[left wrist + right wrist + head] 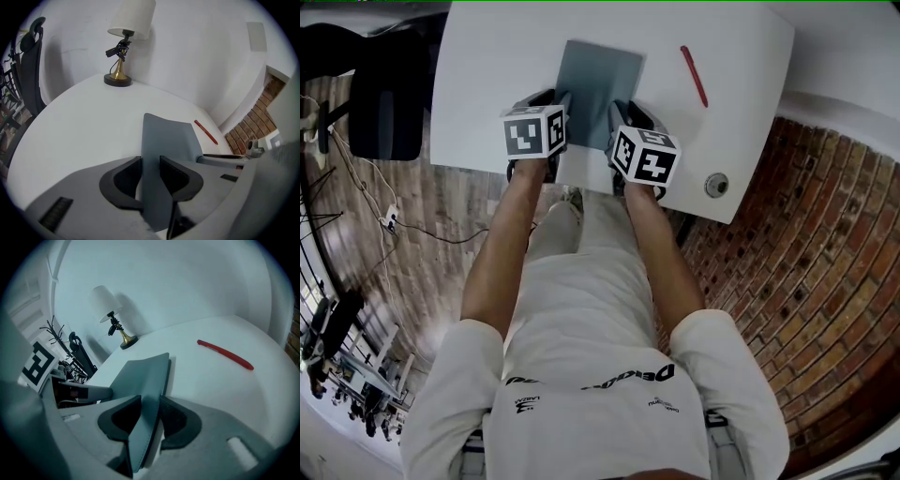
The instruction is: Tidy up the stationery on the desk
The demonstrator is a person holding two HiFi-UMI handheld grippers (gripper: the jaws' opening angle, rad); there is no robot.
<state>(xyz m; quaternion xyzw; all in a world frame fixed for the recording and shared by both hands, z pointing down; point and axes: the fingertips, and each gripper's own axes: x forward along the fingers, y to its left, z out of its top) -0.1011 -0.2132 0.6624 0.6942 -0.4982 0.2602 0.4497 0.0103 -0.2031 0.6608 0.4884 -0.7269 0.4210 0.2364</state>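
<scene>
Slate-grey and thin, with a matte cover and a stitched edge, the notebook (140, 376) is gripped at its near end by both grippers. The left gripper (150, 169) has its dark, ribbed pads pressed onto the near left corner. The right gripper (150, 411) pinches the near right corner the same way. The far end of the notebook lies flat on the smooth white desk (487, 84), near the middle. A small round metal piece (716, 184) sits at the desk's near right corner, too small to make out. Farther right of the notebook, well apart from it, lies a slim red pen (694, 75). At the far edge stands a lamp (125, 37) with a white shade and a brass stem on a dark round base. A black chair (384, 103) stands left of the desk, partly cut off.
</scene>
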